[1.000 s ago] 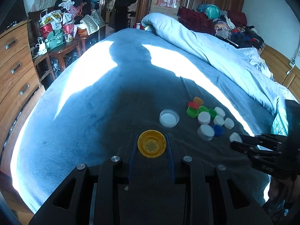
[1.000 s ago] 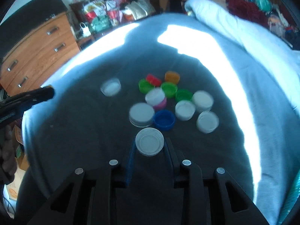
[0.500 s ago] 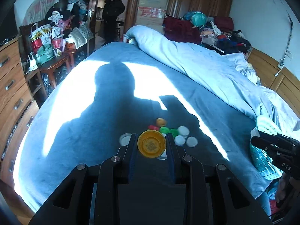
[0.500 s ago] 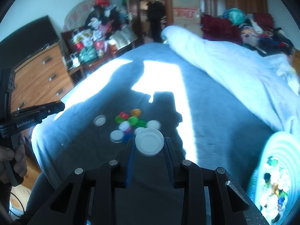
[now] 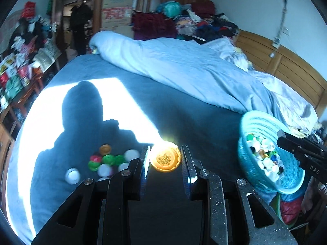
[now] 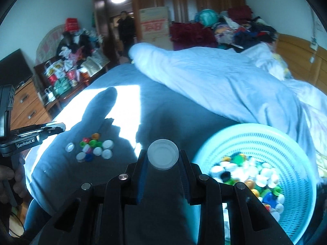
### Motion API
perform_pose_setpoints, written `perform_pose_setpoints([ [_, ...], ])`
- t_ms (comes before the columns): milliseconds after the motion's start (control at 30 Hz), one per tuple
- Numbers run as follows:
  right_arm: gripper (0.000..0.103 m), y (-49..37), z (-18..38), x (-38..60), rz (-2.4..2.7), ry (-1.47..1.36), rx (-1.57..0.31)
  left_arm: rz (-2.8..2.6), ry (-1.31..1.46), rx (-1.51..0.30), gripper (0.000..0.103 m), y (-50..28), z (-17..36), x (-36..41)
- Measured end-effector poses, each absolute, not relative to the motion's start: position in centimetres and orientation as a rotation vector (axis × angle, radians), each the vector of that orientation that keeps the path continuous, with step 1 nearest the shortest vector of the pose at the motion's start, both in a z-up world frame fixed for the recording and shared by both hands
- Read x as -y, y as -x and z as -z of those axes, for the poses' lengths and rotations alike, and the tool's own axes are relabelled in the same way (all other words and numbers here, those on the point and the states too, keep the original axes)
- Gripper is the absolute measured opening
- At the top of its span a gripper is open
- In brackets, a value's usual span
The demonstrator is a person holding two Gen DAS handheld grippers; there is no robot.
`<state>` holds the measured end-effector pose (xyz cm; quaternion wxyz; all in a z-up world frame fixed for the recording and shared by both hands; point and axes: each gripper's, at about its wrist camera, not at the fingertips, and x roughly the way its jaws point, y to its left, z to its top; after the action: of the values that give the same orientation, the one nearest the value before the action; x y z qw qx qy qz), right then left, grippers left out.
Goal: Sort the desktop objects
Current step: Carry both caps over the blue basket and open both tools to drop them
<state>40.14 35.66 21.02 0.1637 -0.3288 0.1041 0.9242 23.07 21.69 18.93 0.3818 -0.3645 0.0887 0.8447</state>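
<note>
The left gripper [image 5: 165,158] is closed on a round orange plastic bottle cap [image 5: 165,159], pinched edge to edge between the two fingers and held above the dark blue blanket [image 5: 184,110]. The right gripper [image 6: 162,157] is likewise closed on a round white plastic bottle cap [image 6: 162,157], held just left of the rim of the turquoise perforated plastic basket [image 6: 255,134], not yet over its opening. The basket already holds a deep layer of mixed caps in white, green, yellow and blue, so most of the sorting appears complete. A loose cluster of caps [image 6: 92,149] remains on the blanket, well apart from the basket: roughly ten pieces, white, green, red, orange and one blue. Remaining work, as judged: release both held caps into the basket, then return for the cluster, two caps per trip.
</note>
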Motion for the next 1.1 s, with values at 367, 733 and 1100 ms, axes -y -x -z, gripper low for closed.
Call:
perform_pose_setpoints([
  [367,0.032,-45.2,-21.7,-42.9,-2.466,0.945,-0.351,-1.903,0.947,-0.374,0.025,-29.0,-20.4,-35.5],
  [733,0.032,-47.5,-18.8,-48.8,-2.323,1.068,-0.455,-1.586,1.096,-0.586,0.025,-35.3,-17.2,-48.0],
  [1100,0.032,-48.6,-17.3,-49.5,-2.299,1.086,-0.501,-1.58,1.137,-0.627,0.025,-36.0,-15.3,-50.1],
])
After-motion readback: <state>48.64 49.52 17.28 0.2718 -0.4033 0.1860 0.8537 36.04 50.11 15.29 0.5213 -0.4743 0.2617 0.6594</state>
